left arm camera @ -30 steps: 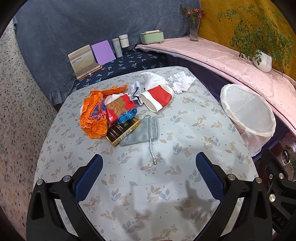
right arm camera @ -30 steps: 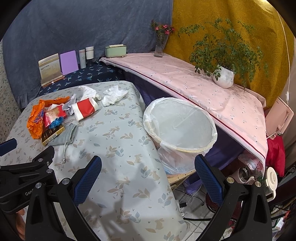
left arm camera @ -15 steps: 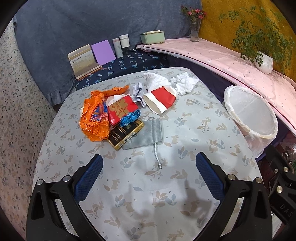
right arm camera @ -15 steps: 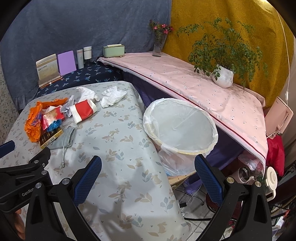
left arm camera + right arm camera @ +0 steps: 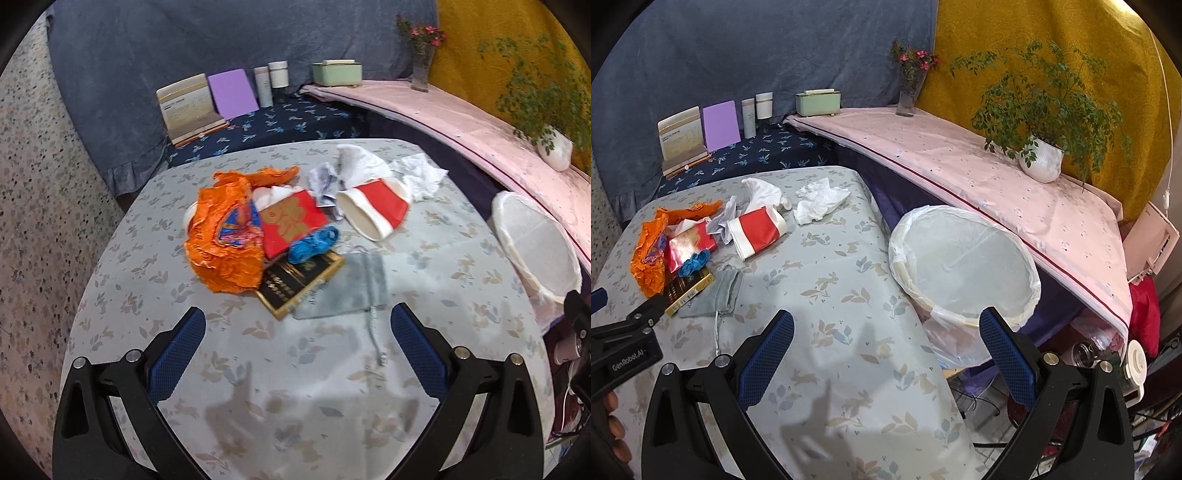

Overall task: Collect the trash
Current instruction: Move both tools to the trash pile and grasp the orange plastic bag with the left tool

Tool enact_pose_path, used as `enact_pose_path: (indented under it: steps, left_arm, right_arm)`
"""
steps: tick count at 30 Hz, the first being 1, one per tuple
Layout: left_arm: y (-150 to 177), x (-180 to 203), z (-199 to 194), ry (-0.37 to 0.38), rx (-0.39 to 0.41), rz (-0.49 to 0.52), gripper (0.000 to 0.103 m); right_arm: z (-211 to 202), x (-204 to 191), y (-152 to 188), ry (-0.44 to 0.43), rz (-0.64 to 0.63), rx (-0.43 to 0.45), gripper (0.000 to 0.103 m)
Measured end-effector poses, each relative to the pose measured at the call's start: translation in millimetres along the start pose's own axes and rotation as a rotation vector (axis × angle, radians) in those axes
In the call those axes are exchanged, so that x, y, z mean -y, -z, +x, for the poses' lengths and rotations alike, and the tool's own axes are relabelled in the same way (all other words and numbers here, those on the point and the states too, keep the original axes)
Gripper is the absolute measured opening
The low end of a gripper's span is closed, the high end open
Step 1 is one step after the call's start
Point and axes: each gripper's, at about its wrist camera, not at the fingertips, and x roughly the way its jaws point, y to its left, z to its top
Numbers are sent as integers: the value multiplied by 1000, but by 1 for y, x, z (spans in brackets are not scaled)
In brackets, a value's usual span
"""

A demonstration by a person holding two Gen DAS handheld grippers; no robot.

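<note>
A heap of trash lies on the leaf-patterned table (image 5: 258, 362): an orange wrapper (image 5: 225, 240), a red packet (image 5: 291, 221), a blue crumpled scrap (image 5: 313, 244), a black-and-gold box (image 5: 301, 282), a grey drawstring pouch (image 5: 347, 286), a red-and-white paper cup (image 5: 373, 212) on its side, and white tissues (image 5: 417, 173). My left gripper (image 5: 293, 349) is open, just short of the box and pouch. My right gripper (image 5: 886, 350) is open over the table's right edge, beside the bin (image 5: 964, 269) lined with a white bag. The trash heap (image 5: 690, 254) sits to its left.
Behind the table, a dark floral bench holds a card stand (image 5: 188, 107), a purple board (image 5: 232, 92) and two bottles (image 5: 271, 83). A pink-covered shelf (image 5: 979, 173) carries a potted plant (image 5: 1041, 162), a flower vase (image 5: 908, 92) and a green box (image 5: 818, 103). Clutter lies under the shelf.
My left gripper has moved forward toward the trash heap, which now looms larger. The right gripper has drifted slightly forward and left. Both stay open.
</note>
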Motion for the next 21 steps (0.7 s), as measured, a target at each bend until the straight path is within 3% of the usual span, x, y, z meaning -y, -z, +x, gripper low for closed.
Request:
enact_pose_path:
  steps: [12,21]
  left_arm:
    - [-25,-59,53,-64,-13,-65,96]
    - [-33,-78,94,-35,-69,-109,96]
  right_arm:
    - [43,-52,-17,-75,-27,-30,96]
    - [70,-89,-28,-118,-50,-54,96]
